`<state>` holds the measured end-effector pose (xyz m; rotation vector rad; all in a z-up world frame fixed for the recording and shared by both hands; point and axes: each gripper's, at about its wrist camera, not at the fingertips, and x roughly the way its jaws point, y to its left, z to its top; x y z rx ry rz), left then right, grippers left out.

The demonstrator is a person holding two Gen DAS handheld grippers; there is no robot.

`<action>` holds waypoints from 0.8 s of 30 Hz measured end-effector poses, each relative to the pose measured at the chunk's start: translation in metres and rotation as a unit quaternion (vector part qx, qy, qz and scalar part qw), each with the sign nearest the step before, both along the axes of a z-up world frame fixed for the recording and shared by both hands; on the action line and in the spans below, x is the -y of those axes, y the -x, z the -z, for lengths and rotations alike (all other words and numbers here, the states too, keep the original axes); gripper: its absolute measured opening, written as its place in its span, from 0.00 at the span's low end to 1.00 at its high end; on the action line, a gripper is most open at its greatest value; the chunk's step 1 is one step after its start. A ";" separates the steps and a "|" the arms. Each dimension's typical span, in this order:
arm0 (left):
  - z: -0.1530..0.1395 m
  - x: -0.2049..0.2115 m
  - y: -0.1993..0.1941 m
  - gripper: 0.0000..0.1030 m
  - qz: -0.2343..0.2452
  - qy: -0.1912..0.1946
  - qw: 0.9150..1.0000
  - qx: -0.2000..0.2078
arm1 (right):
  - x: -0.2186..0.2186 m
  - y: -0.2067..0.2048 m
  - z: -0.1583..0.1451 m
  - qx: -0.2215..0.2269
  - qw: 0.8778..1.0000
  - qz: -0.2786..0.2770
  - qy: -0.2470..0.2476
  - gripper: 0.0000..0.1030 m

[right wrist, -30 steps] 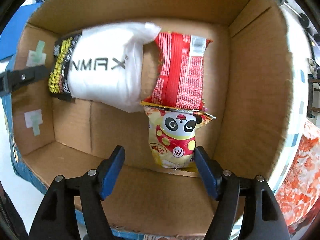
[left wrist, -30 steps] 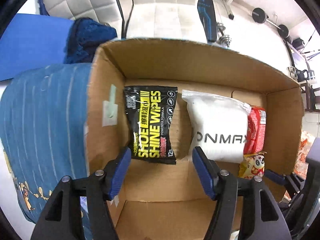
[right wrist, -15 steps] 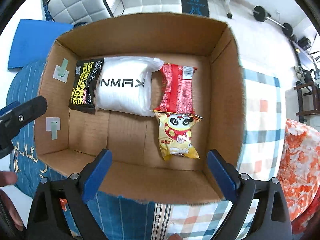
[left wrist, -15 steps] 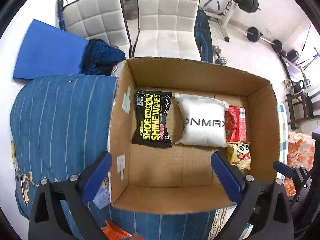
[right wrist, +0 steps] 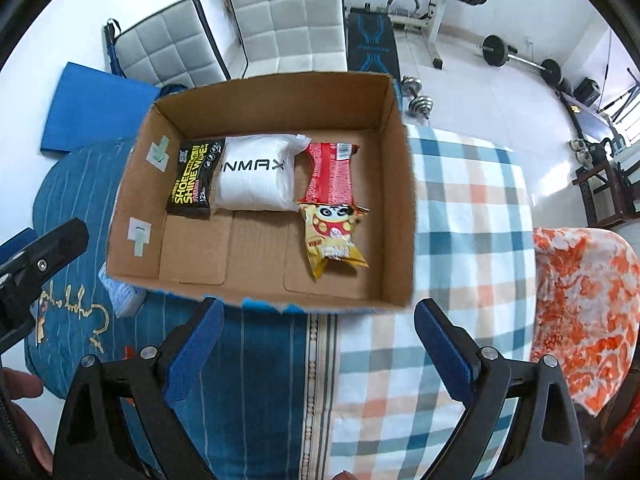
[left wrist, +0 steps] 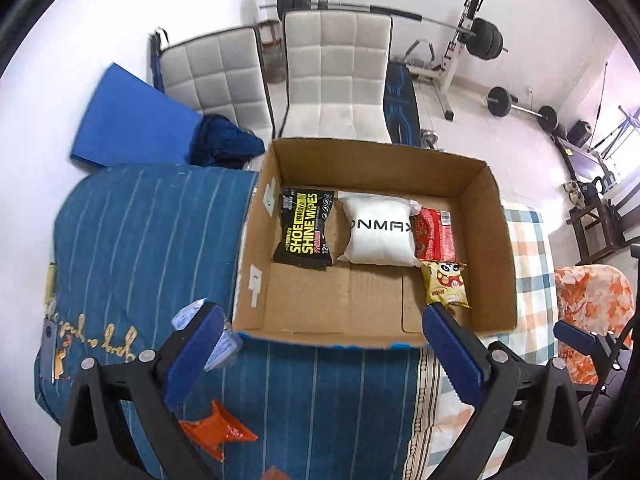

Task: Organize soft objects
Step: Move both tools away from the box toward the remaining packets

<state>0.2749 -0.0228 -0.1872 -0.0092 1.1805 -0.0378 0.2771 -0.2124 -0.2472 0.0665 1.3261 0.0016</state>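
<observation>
Cardboard box point(right wrist: 400, 184) held four packets in its far half. Left gripper point(left wrist: 320, 356) and right gripper point(right wrist: 316, 344): jaws apart, empty. Next pick, likely the orange packet point(left wrist: 216, 434): clamp its middle gently.

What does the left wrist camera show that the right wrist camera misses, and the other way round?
Only the left wrist view shows the orange packet lying whole on the blue striped cover, near the open left gripper.

Only the right wrist view shows the pair of dumbbells on the floor beyond the box, and the full spread of the checked cloth, past the open right gripper.

Both show the cardboard box holding the black shoe wipes pack, the white pack, the red packet and the yellow panda snack.
</observation>
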 end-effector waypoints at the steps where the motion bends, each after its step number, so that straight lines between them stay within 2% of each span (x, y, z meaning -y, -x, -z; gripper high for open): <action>1: -0.005 0.001 0.008 0.99 -0.001 -0.002 1.000 0.008 | 0.001 0.006 -0.004 0.004 1.000 0.000 -0.001 0.95; 9: -0.027 -0.008 0.066 0.99 -0.018 -0.006 0.999 0.045 | 0.011 0.061 -0.033 0.044 0.999 0.014 -0.019 0.95; 14: -0.020 -0.038 0.107 0.99 -0.054 0.006 0.997 0.049 | 0.001 0.089 -0.023 0.032 0.998 0.010 -0.050 0.95; 18: 0.010 -0.082 0.137 0.99 -0.088 -0.003 0.996 0.018 | -0.023 0.108 0.007 -0.002 0.998 -0.009 -0.065 0.95; 21: 0.047 -0.121 0.152 0.99 -0.113 -0.013 0.993 -0.035 | -0.054 0.119 0.036 -0.041 0.997 -0.028 -0.057 0.96; 24: 0.084 -0.163 0.167 0.99 -0.147 -0.021 0.985 -0.082 | -0.099 0.121 0.069 -0.084 0.993 -0.053 -0.066 0.96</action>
